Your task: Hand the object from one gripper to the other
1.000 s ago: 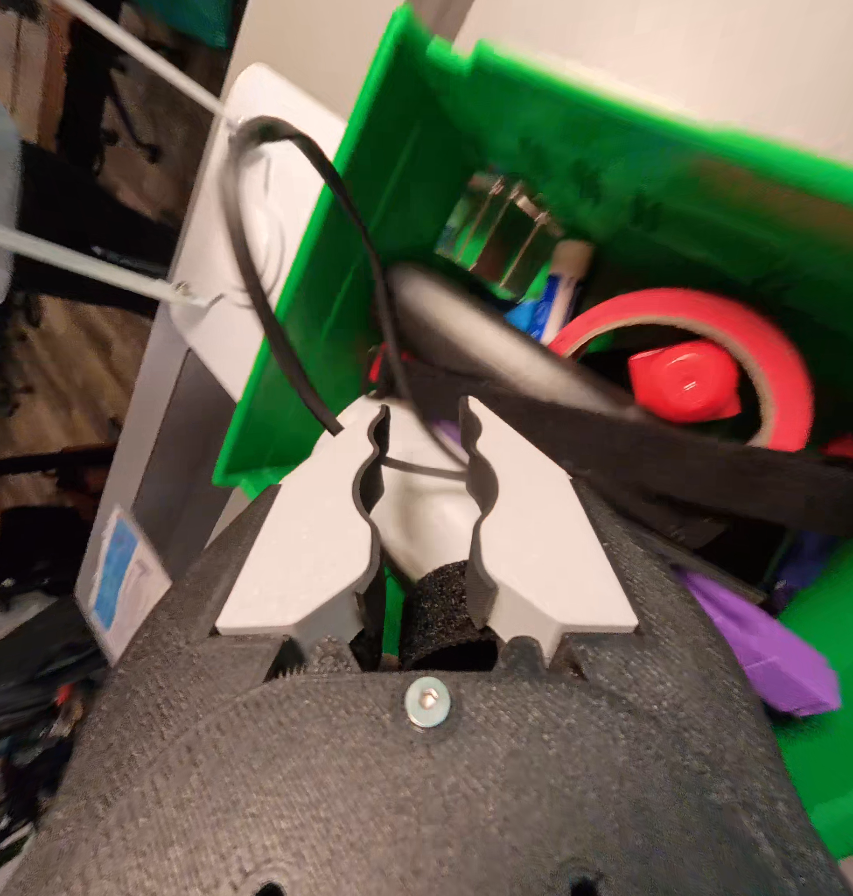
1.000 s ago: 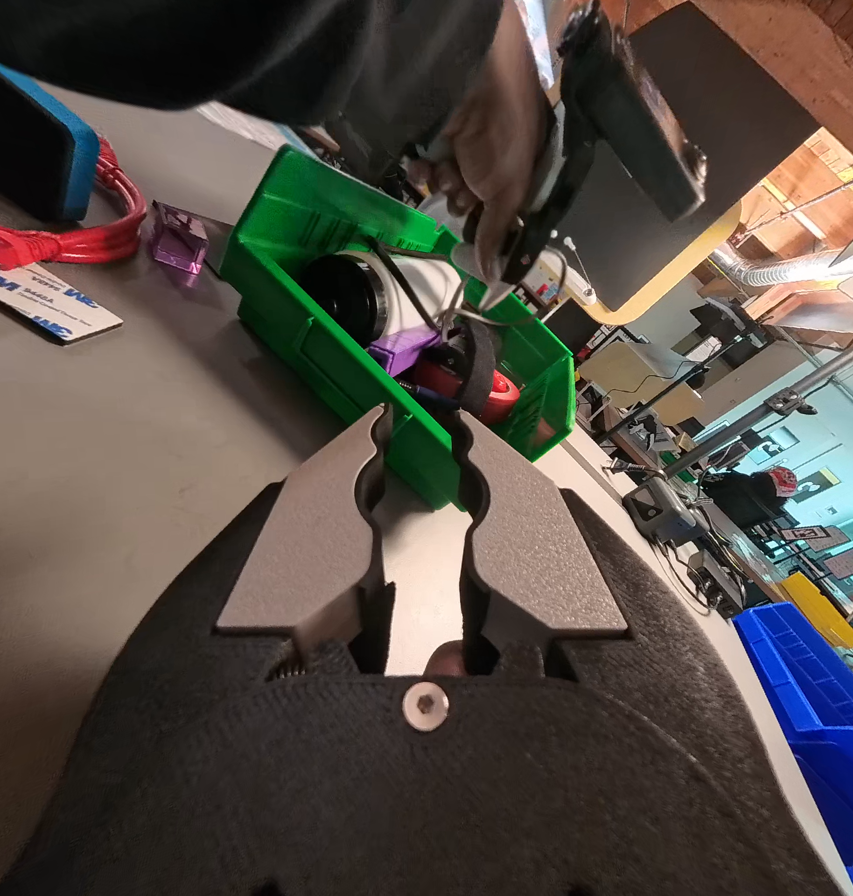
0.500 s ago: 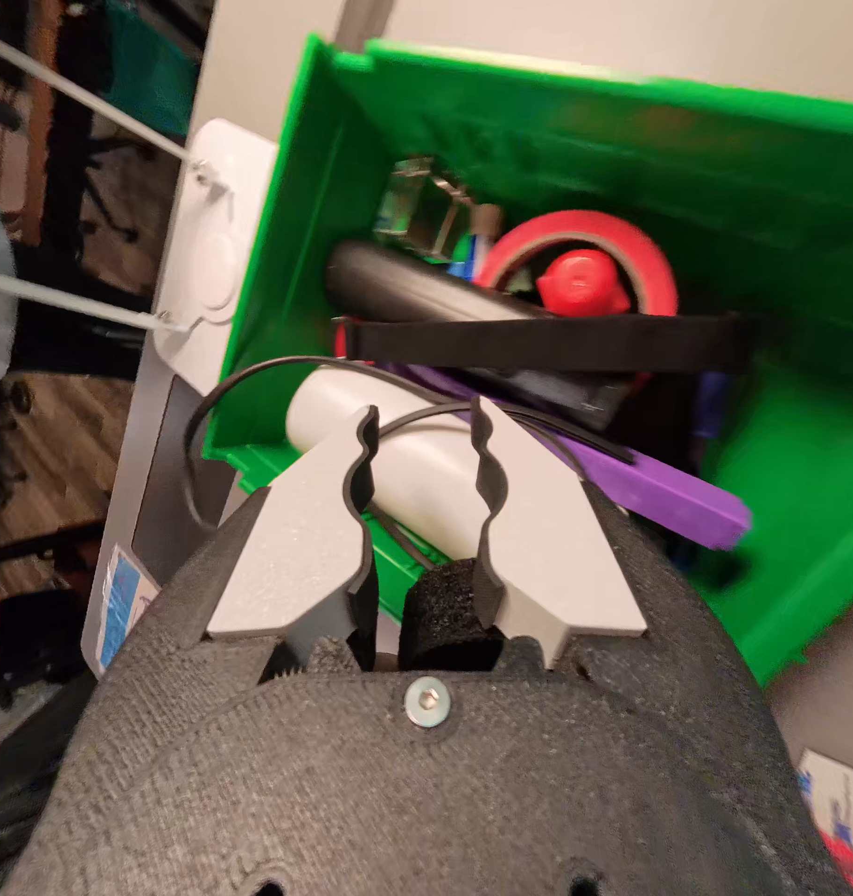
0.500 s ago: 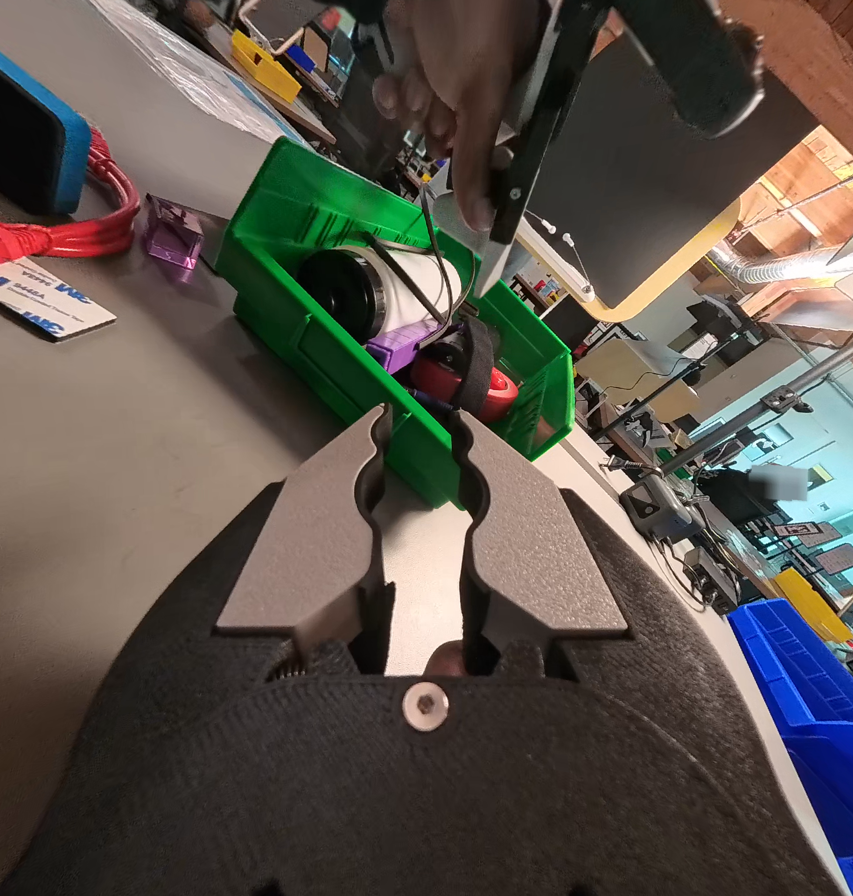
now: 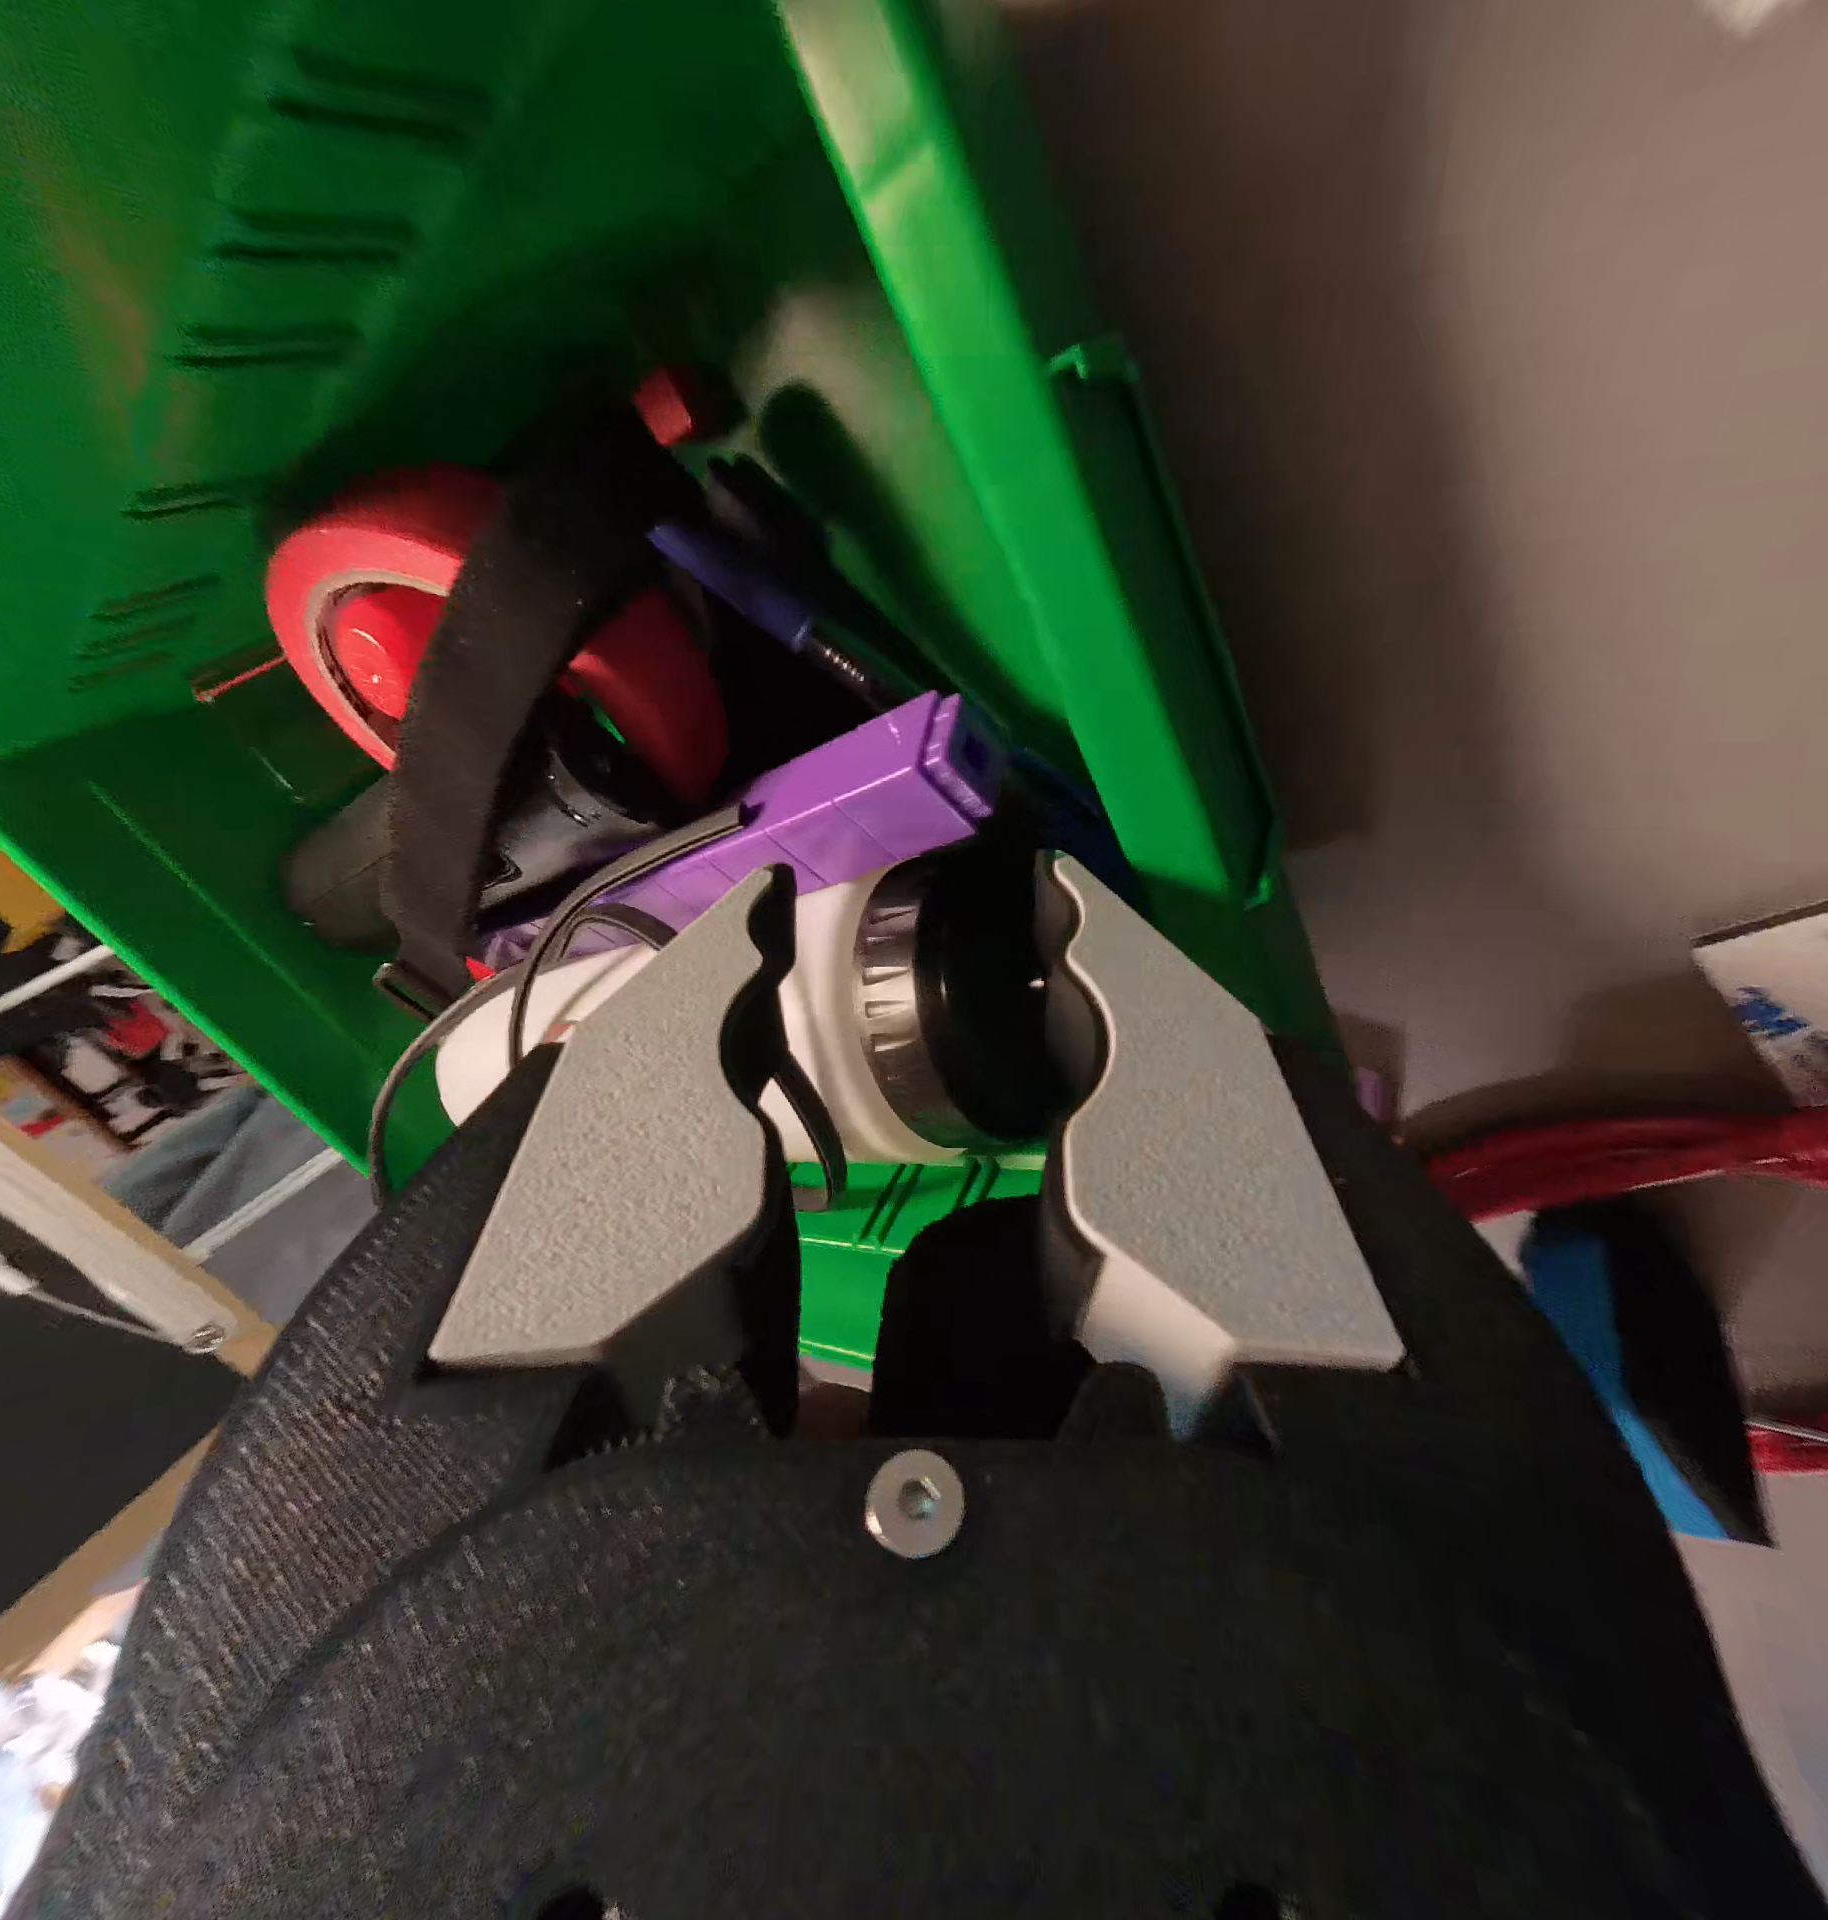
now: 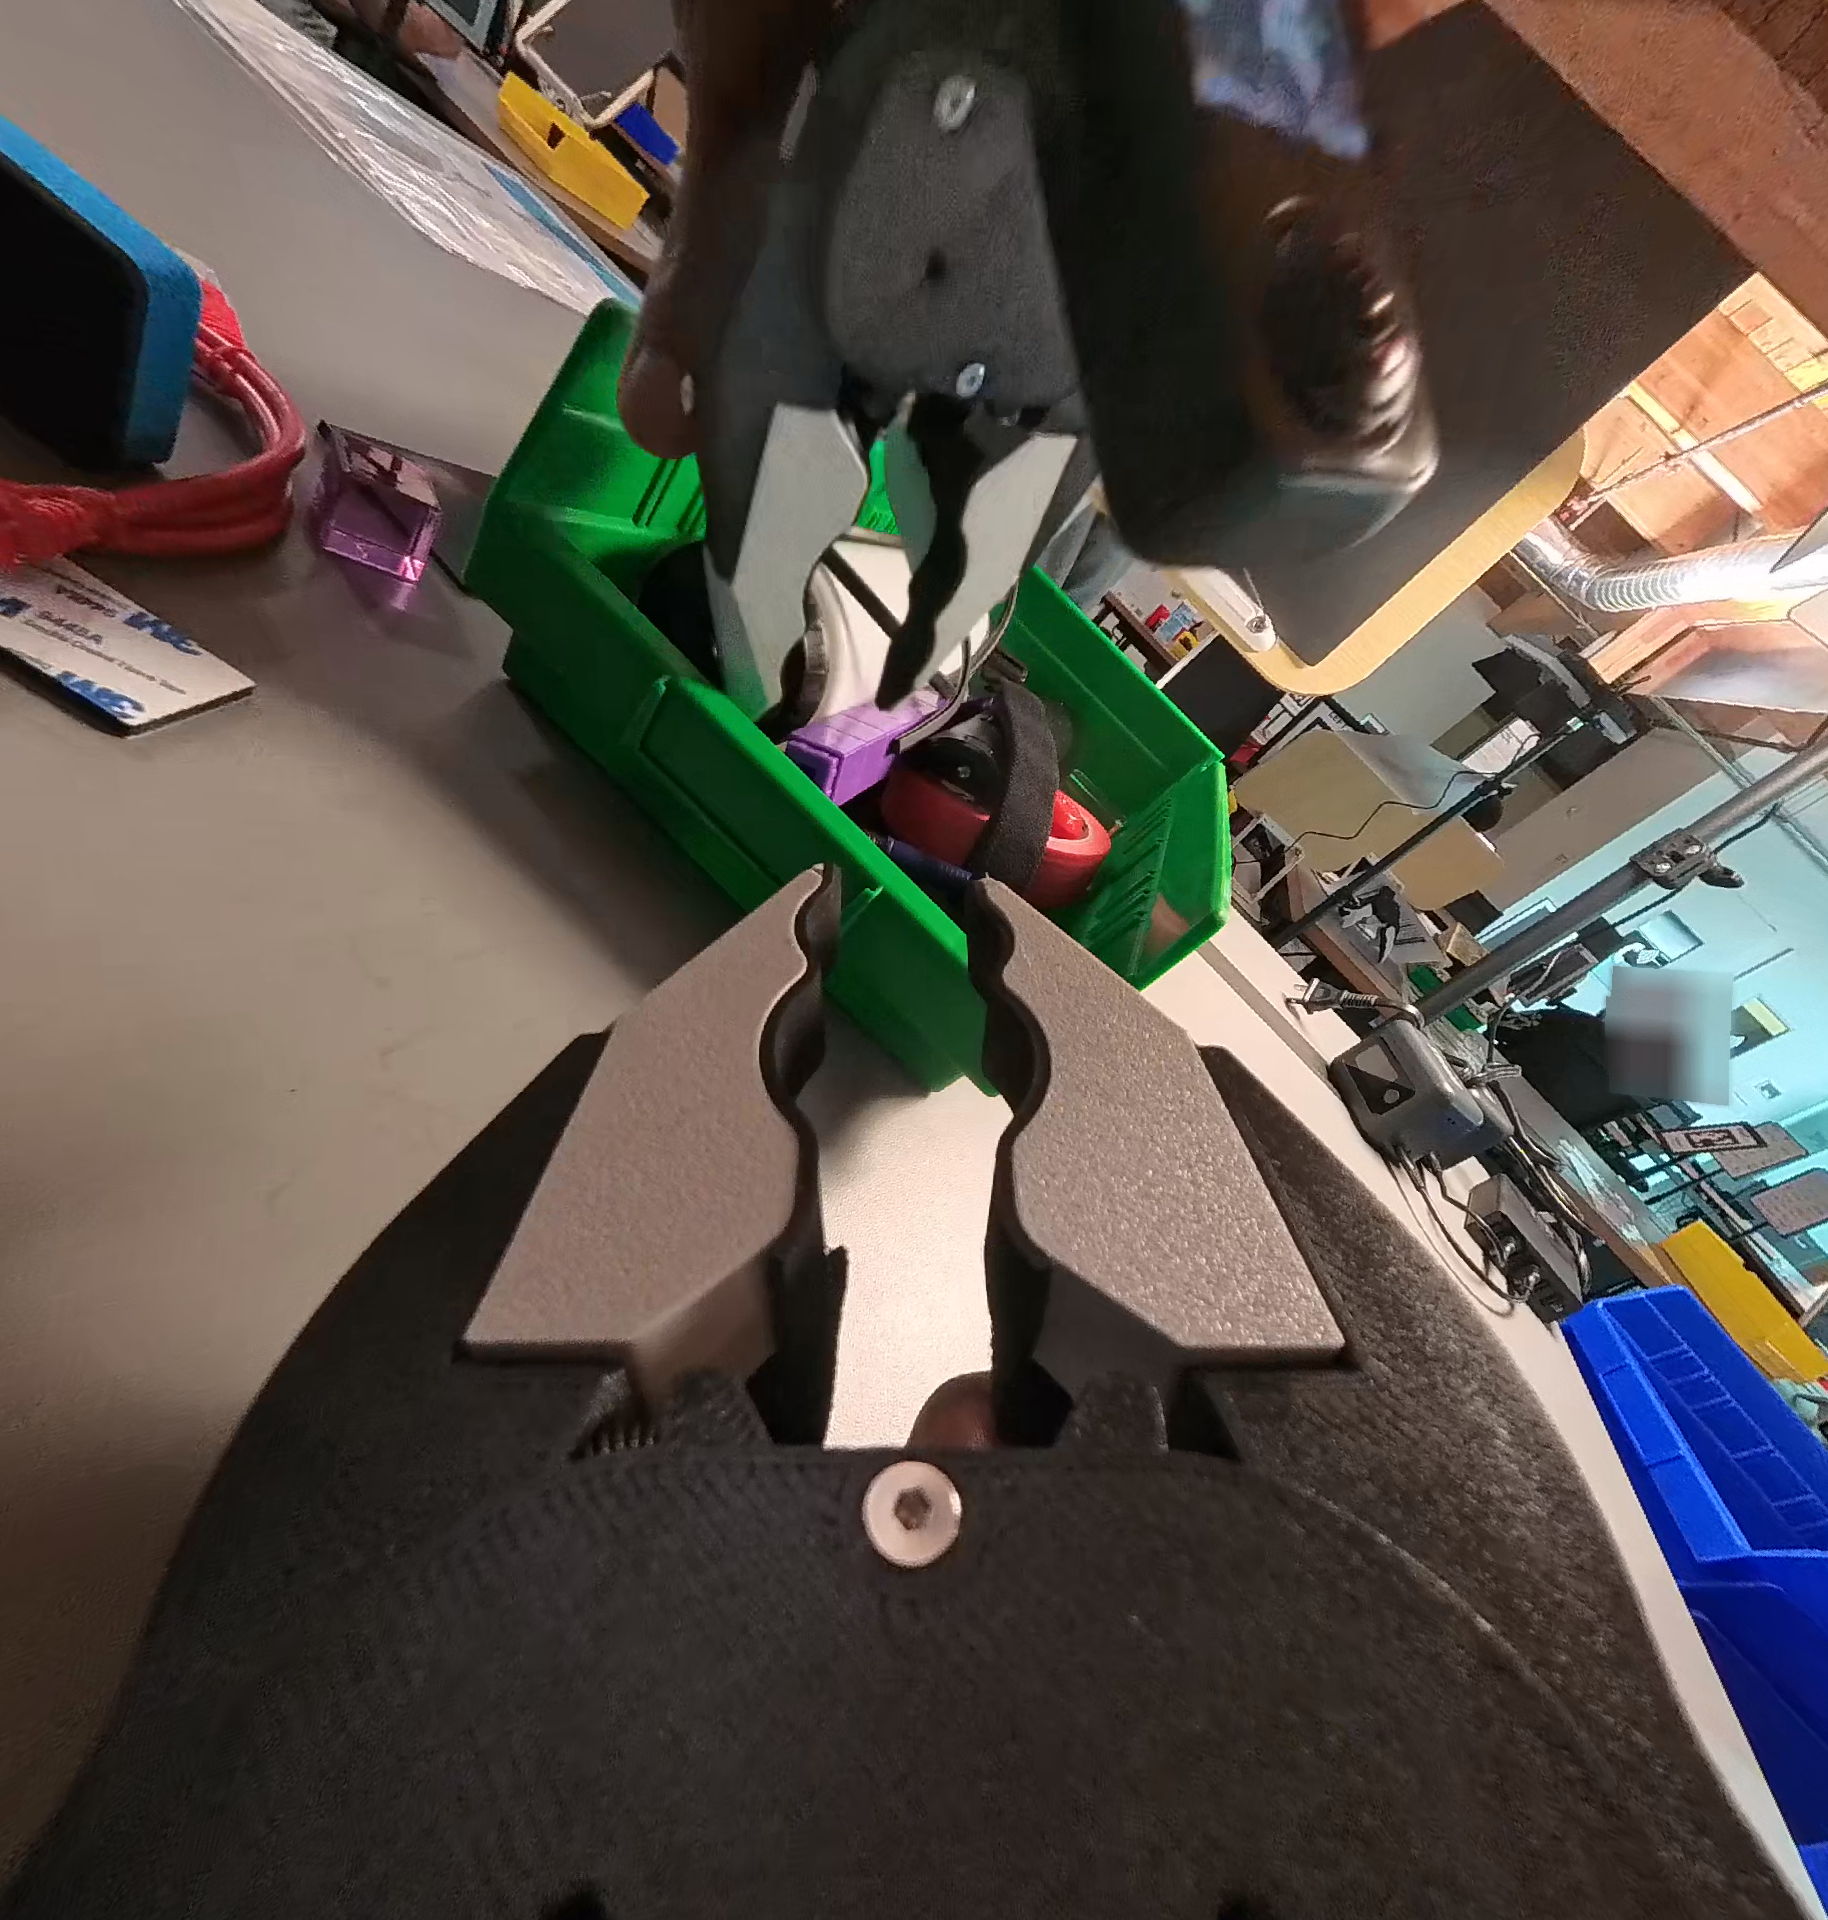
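Observation:
My left gripper [image 5: 910,914] is open, and its fingers reach down into the green bin [image 5: 941,312]. They straddle the capped end of a white cylinder [image 5: 827,997] with a knurled metal ring. A thin black cable tie [image 5: 816,1132] loops over the cylinder and past the left finger. The right wrist view shows a hand holding this gripper [image 6: 837,675] above the bin [image 6: 744,790]. My right gripper [image 6: 897,894] is open and empty, low over the table in front of the bin.
The bin also holds a purple block [image 5: 848,800], a red tape roll [image 5: 297,561] and a black strap [image 5: 474,707]. On the table left of the bin lie a clear purple cube [image 6: 375,514], red cable [image 6: 162,509], a blue-edged black pad [image 6: 58,312] and a card [image 6: 89,644]. A blue bin [image 6: 1741,1475] stands at the right. Across from one pair of fingers to the other is roughly 12 cm.
My left gripper has swung round over the bin, lowered towards the cylinder's capped end and opened wider. The right gripper has barely moved.

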Action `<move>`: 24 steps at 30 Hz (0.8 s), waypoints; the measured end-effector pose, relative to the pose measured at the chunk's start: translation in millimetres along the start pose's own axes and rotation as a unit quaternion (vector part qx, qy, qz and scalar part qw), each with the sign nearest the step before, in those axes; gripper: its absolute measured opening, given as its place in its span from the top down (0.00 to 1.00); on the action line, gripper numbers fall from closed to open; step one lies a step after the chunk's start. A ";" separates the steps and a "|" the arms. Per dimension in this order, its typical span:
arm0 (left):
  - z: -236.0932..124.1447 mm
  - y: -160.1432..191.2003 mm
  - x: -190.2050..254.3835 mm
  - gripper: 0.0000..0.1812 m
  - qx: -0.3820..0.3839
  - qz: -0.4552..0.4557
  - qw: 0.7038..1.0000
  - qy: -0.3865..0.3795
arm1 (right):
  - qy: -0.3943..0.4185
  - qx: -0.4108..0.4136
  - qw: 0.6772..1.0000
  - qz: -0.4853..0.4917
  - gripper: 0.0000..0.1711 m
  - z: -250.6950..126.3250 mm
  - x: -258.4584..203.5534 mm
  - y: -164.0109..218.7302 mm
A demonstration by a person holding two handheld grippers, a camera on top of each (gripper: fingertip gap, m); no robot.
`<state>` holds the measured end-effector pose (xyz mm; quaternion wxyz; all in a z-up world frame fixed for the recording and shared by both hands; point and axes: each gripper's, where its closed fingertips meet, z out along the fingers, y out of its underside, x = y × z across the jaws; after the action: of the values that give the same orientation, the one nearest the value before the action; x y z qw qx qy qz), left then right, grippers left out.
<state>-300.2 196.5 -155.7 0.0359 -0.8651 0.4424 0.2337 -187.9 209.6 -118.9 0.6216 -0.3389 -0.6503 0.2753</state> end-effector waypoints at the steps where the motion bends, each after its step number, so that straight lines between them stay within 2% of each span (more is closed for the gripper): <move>1: 4.2 1.0 -3.9 0.73 -0.003 0.015 1.000 -0.017 | 0.000 -0.001 1.000 -0.001 0.85 0.2 -0.2 0.1; 3: 10.7 3.5 -9.1 0.73 -0.013 0.044 0.998 -0.038 | -0.001 -0.002 1.000 -0.002 0.85 0.4 -0.6 0.3; 4: 13.2 4.5 -12.8 0.68 -0.019 0.054 0.997 -0.050 | -0.001 -0.002 1.000 -0.003 0.85 0.4 -0.7 0.3; 8: 15.2 -6.5 -20.1 0.67 0.002 0.119 0.989 -0.090 | -0.002 -0.003 1.000 -0.005 0.85 0.9 -1.5 0.6; 16: 21.6 -14.8 -9.5 0.79 0.034 0.155 0.985 -0.071 | -0.003 -0.002 1.000 -0.008 0.85 0.8 -2.1 0.1; 20: 7.1 -20.3 -19.0 0.82 0.090 0.111 0.985 -0.093 | -0.001 0.001 1.000 -0.005 0.85 0.4 -1.0 -0.4; 24: -38.1 -26.4 -41.8 0.85 0.217 -0.008 0.968 -0.126 | -0.002 0.000 1.000 -0.005 0.85 0.7 -0.9 -0.3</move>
<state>-286.2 233.5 -107.5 0.2804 -0.8039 0.4671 0.2385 -188.6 208.8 -119.2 0.6219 -0.3353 -0.6530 0.2728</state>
